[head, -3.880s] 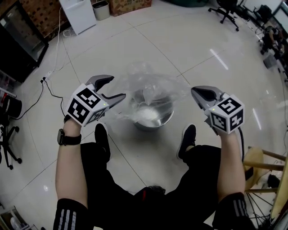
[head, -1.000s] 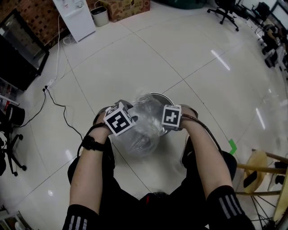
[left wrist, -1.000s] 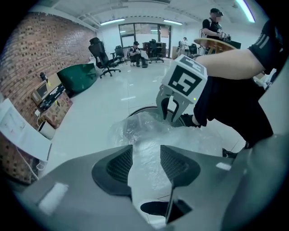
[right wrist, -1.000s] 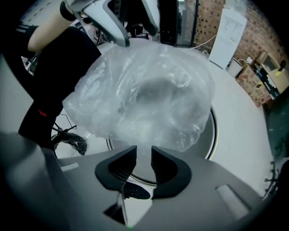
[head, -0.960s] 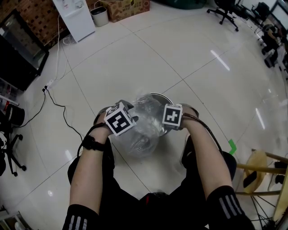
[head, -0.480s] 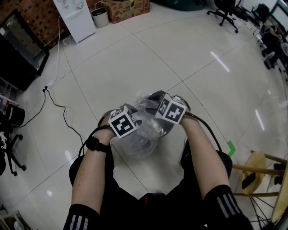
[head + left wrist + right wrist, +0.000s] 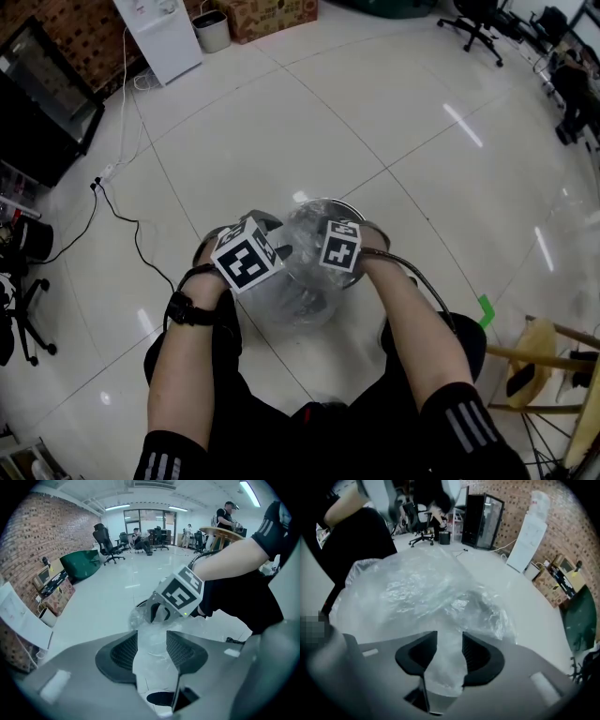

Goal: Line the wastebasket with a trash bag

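Observation:
A round metal wastebasket (image 7: 343, 207) stands on the floor between the person's feet, with a clear trash bag (image 7: 302, 292) draped over it and spilling down its near side. Both grippers are low over it, marker cubes almost side by side. My left gripper (image 7: 151, 649) is shut on a fold of the trash bag (image 7: 154, 631), and the right gripper's cube (image 7: 180, 591) shows just beyond. My right gripper (image 7: 450, 651) has just been closing, and bag film fills the gap between its pads. The bag (image 7: 426, 590) billows ahead of it and hides the basket.
A white cabinet (image 7: 159, 33), a small bin (image 7: 213, 28) and a cardboard box (image 7: 272, 11) stand far off. A cable (image 7: 122, 211) trails across the tiles at left. A wooden stool (image 7: 539, 342) is at right. The person's legs are just behind the basket.
Some seconds ago both grippers held the bag spread wide above the basket; they have since come down together. In the last second the right gripper swung up, then left toward the left gripper.

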Tool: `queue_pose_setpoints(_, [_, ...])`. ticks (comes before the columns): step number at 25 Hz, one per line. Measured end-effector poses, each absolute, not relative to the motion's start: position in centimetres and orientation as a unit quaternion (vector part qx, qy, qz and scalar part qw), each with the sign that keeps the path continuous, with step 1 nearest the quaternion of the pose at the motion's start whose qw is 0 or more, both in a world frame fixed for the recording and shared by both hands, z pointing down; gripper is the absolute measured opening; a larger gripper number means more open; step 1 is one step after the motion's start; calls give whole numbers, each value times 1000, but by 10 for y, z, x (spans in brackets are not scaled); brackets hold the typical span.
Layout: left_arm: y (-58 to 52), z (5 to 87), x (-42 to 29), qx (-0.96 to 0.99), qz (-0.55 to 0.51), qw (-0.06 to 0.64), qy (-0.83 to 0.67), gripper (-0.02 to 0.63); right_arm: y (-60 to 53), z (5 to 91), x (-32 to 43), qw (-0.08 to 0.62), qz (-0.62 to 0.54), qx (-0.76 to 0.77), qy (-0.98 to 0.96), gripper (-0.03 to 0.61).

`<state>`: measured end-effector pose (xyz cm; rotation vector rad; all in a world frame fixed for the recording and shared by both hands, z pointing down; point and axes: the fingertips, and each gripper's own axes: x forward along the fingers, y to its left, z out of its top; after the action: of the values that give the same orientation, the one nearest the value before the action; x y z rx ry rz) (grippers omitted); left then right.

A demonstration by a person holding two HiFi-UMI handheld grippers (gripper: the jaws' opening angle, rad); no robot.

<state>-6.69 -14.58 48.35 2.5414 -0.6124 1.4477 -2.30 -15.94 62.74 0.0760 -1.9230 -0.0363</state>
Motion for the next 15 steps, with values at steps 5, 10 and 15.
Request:
queue_pose_setpoints(5, [-153, 478, -77, 845, 484, 76, -214, 187, -150, 664, -13, 618, -38, -5, -785, 176])
queue_pose_setpoints(10, [-158, 473, -76, 847, 483, 75, -212, 187, -146, 693, -12, 638, -32, -26, -769, 176])
queue_pose_setpoints(15, [-164, 472, -78, 846, 483, 76, -214, 187, -144, 724, -13, 644, -30, -39, -764, 176])
